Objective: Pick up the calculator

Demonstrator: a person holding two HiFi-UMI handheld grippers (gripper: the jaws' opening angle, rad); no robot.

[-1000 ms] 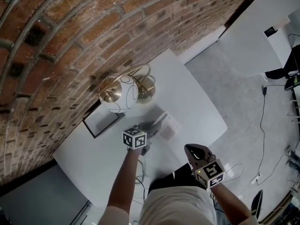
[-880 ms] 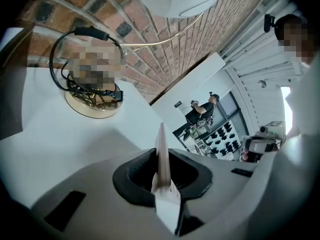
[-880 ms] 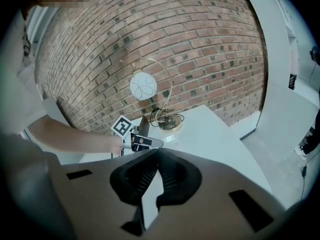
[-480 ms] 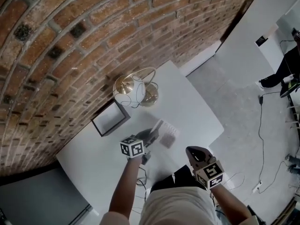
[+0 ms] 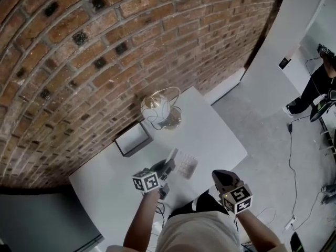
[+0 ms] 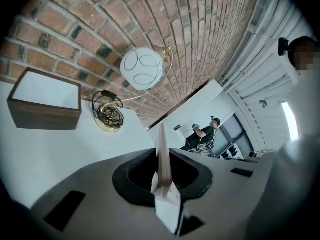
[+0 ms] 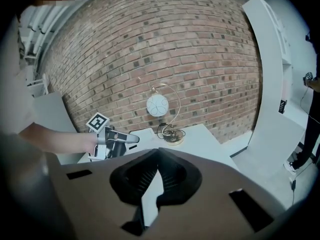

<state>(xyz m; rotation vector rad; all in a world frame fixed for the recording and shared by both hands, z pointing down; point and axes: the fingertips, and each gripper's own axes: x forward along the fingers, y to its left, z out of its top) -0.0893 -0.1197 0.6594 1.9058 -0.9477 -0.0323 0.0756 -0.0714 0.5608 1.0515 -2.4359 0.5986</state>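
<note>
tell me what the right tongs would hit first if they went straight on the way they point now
Probably the white table, just in front of the lamp: the right tongs tilt down toward it and nothing lies between. Depth is unclear, so the lamp could come first.

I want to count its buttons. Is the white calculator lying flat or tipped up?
Tipped up. The left gripper is shut on the thin white calculator, which stands on edge between its jaws.
</note>
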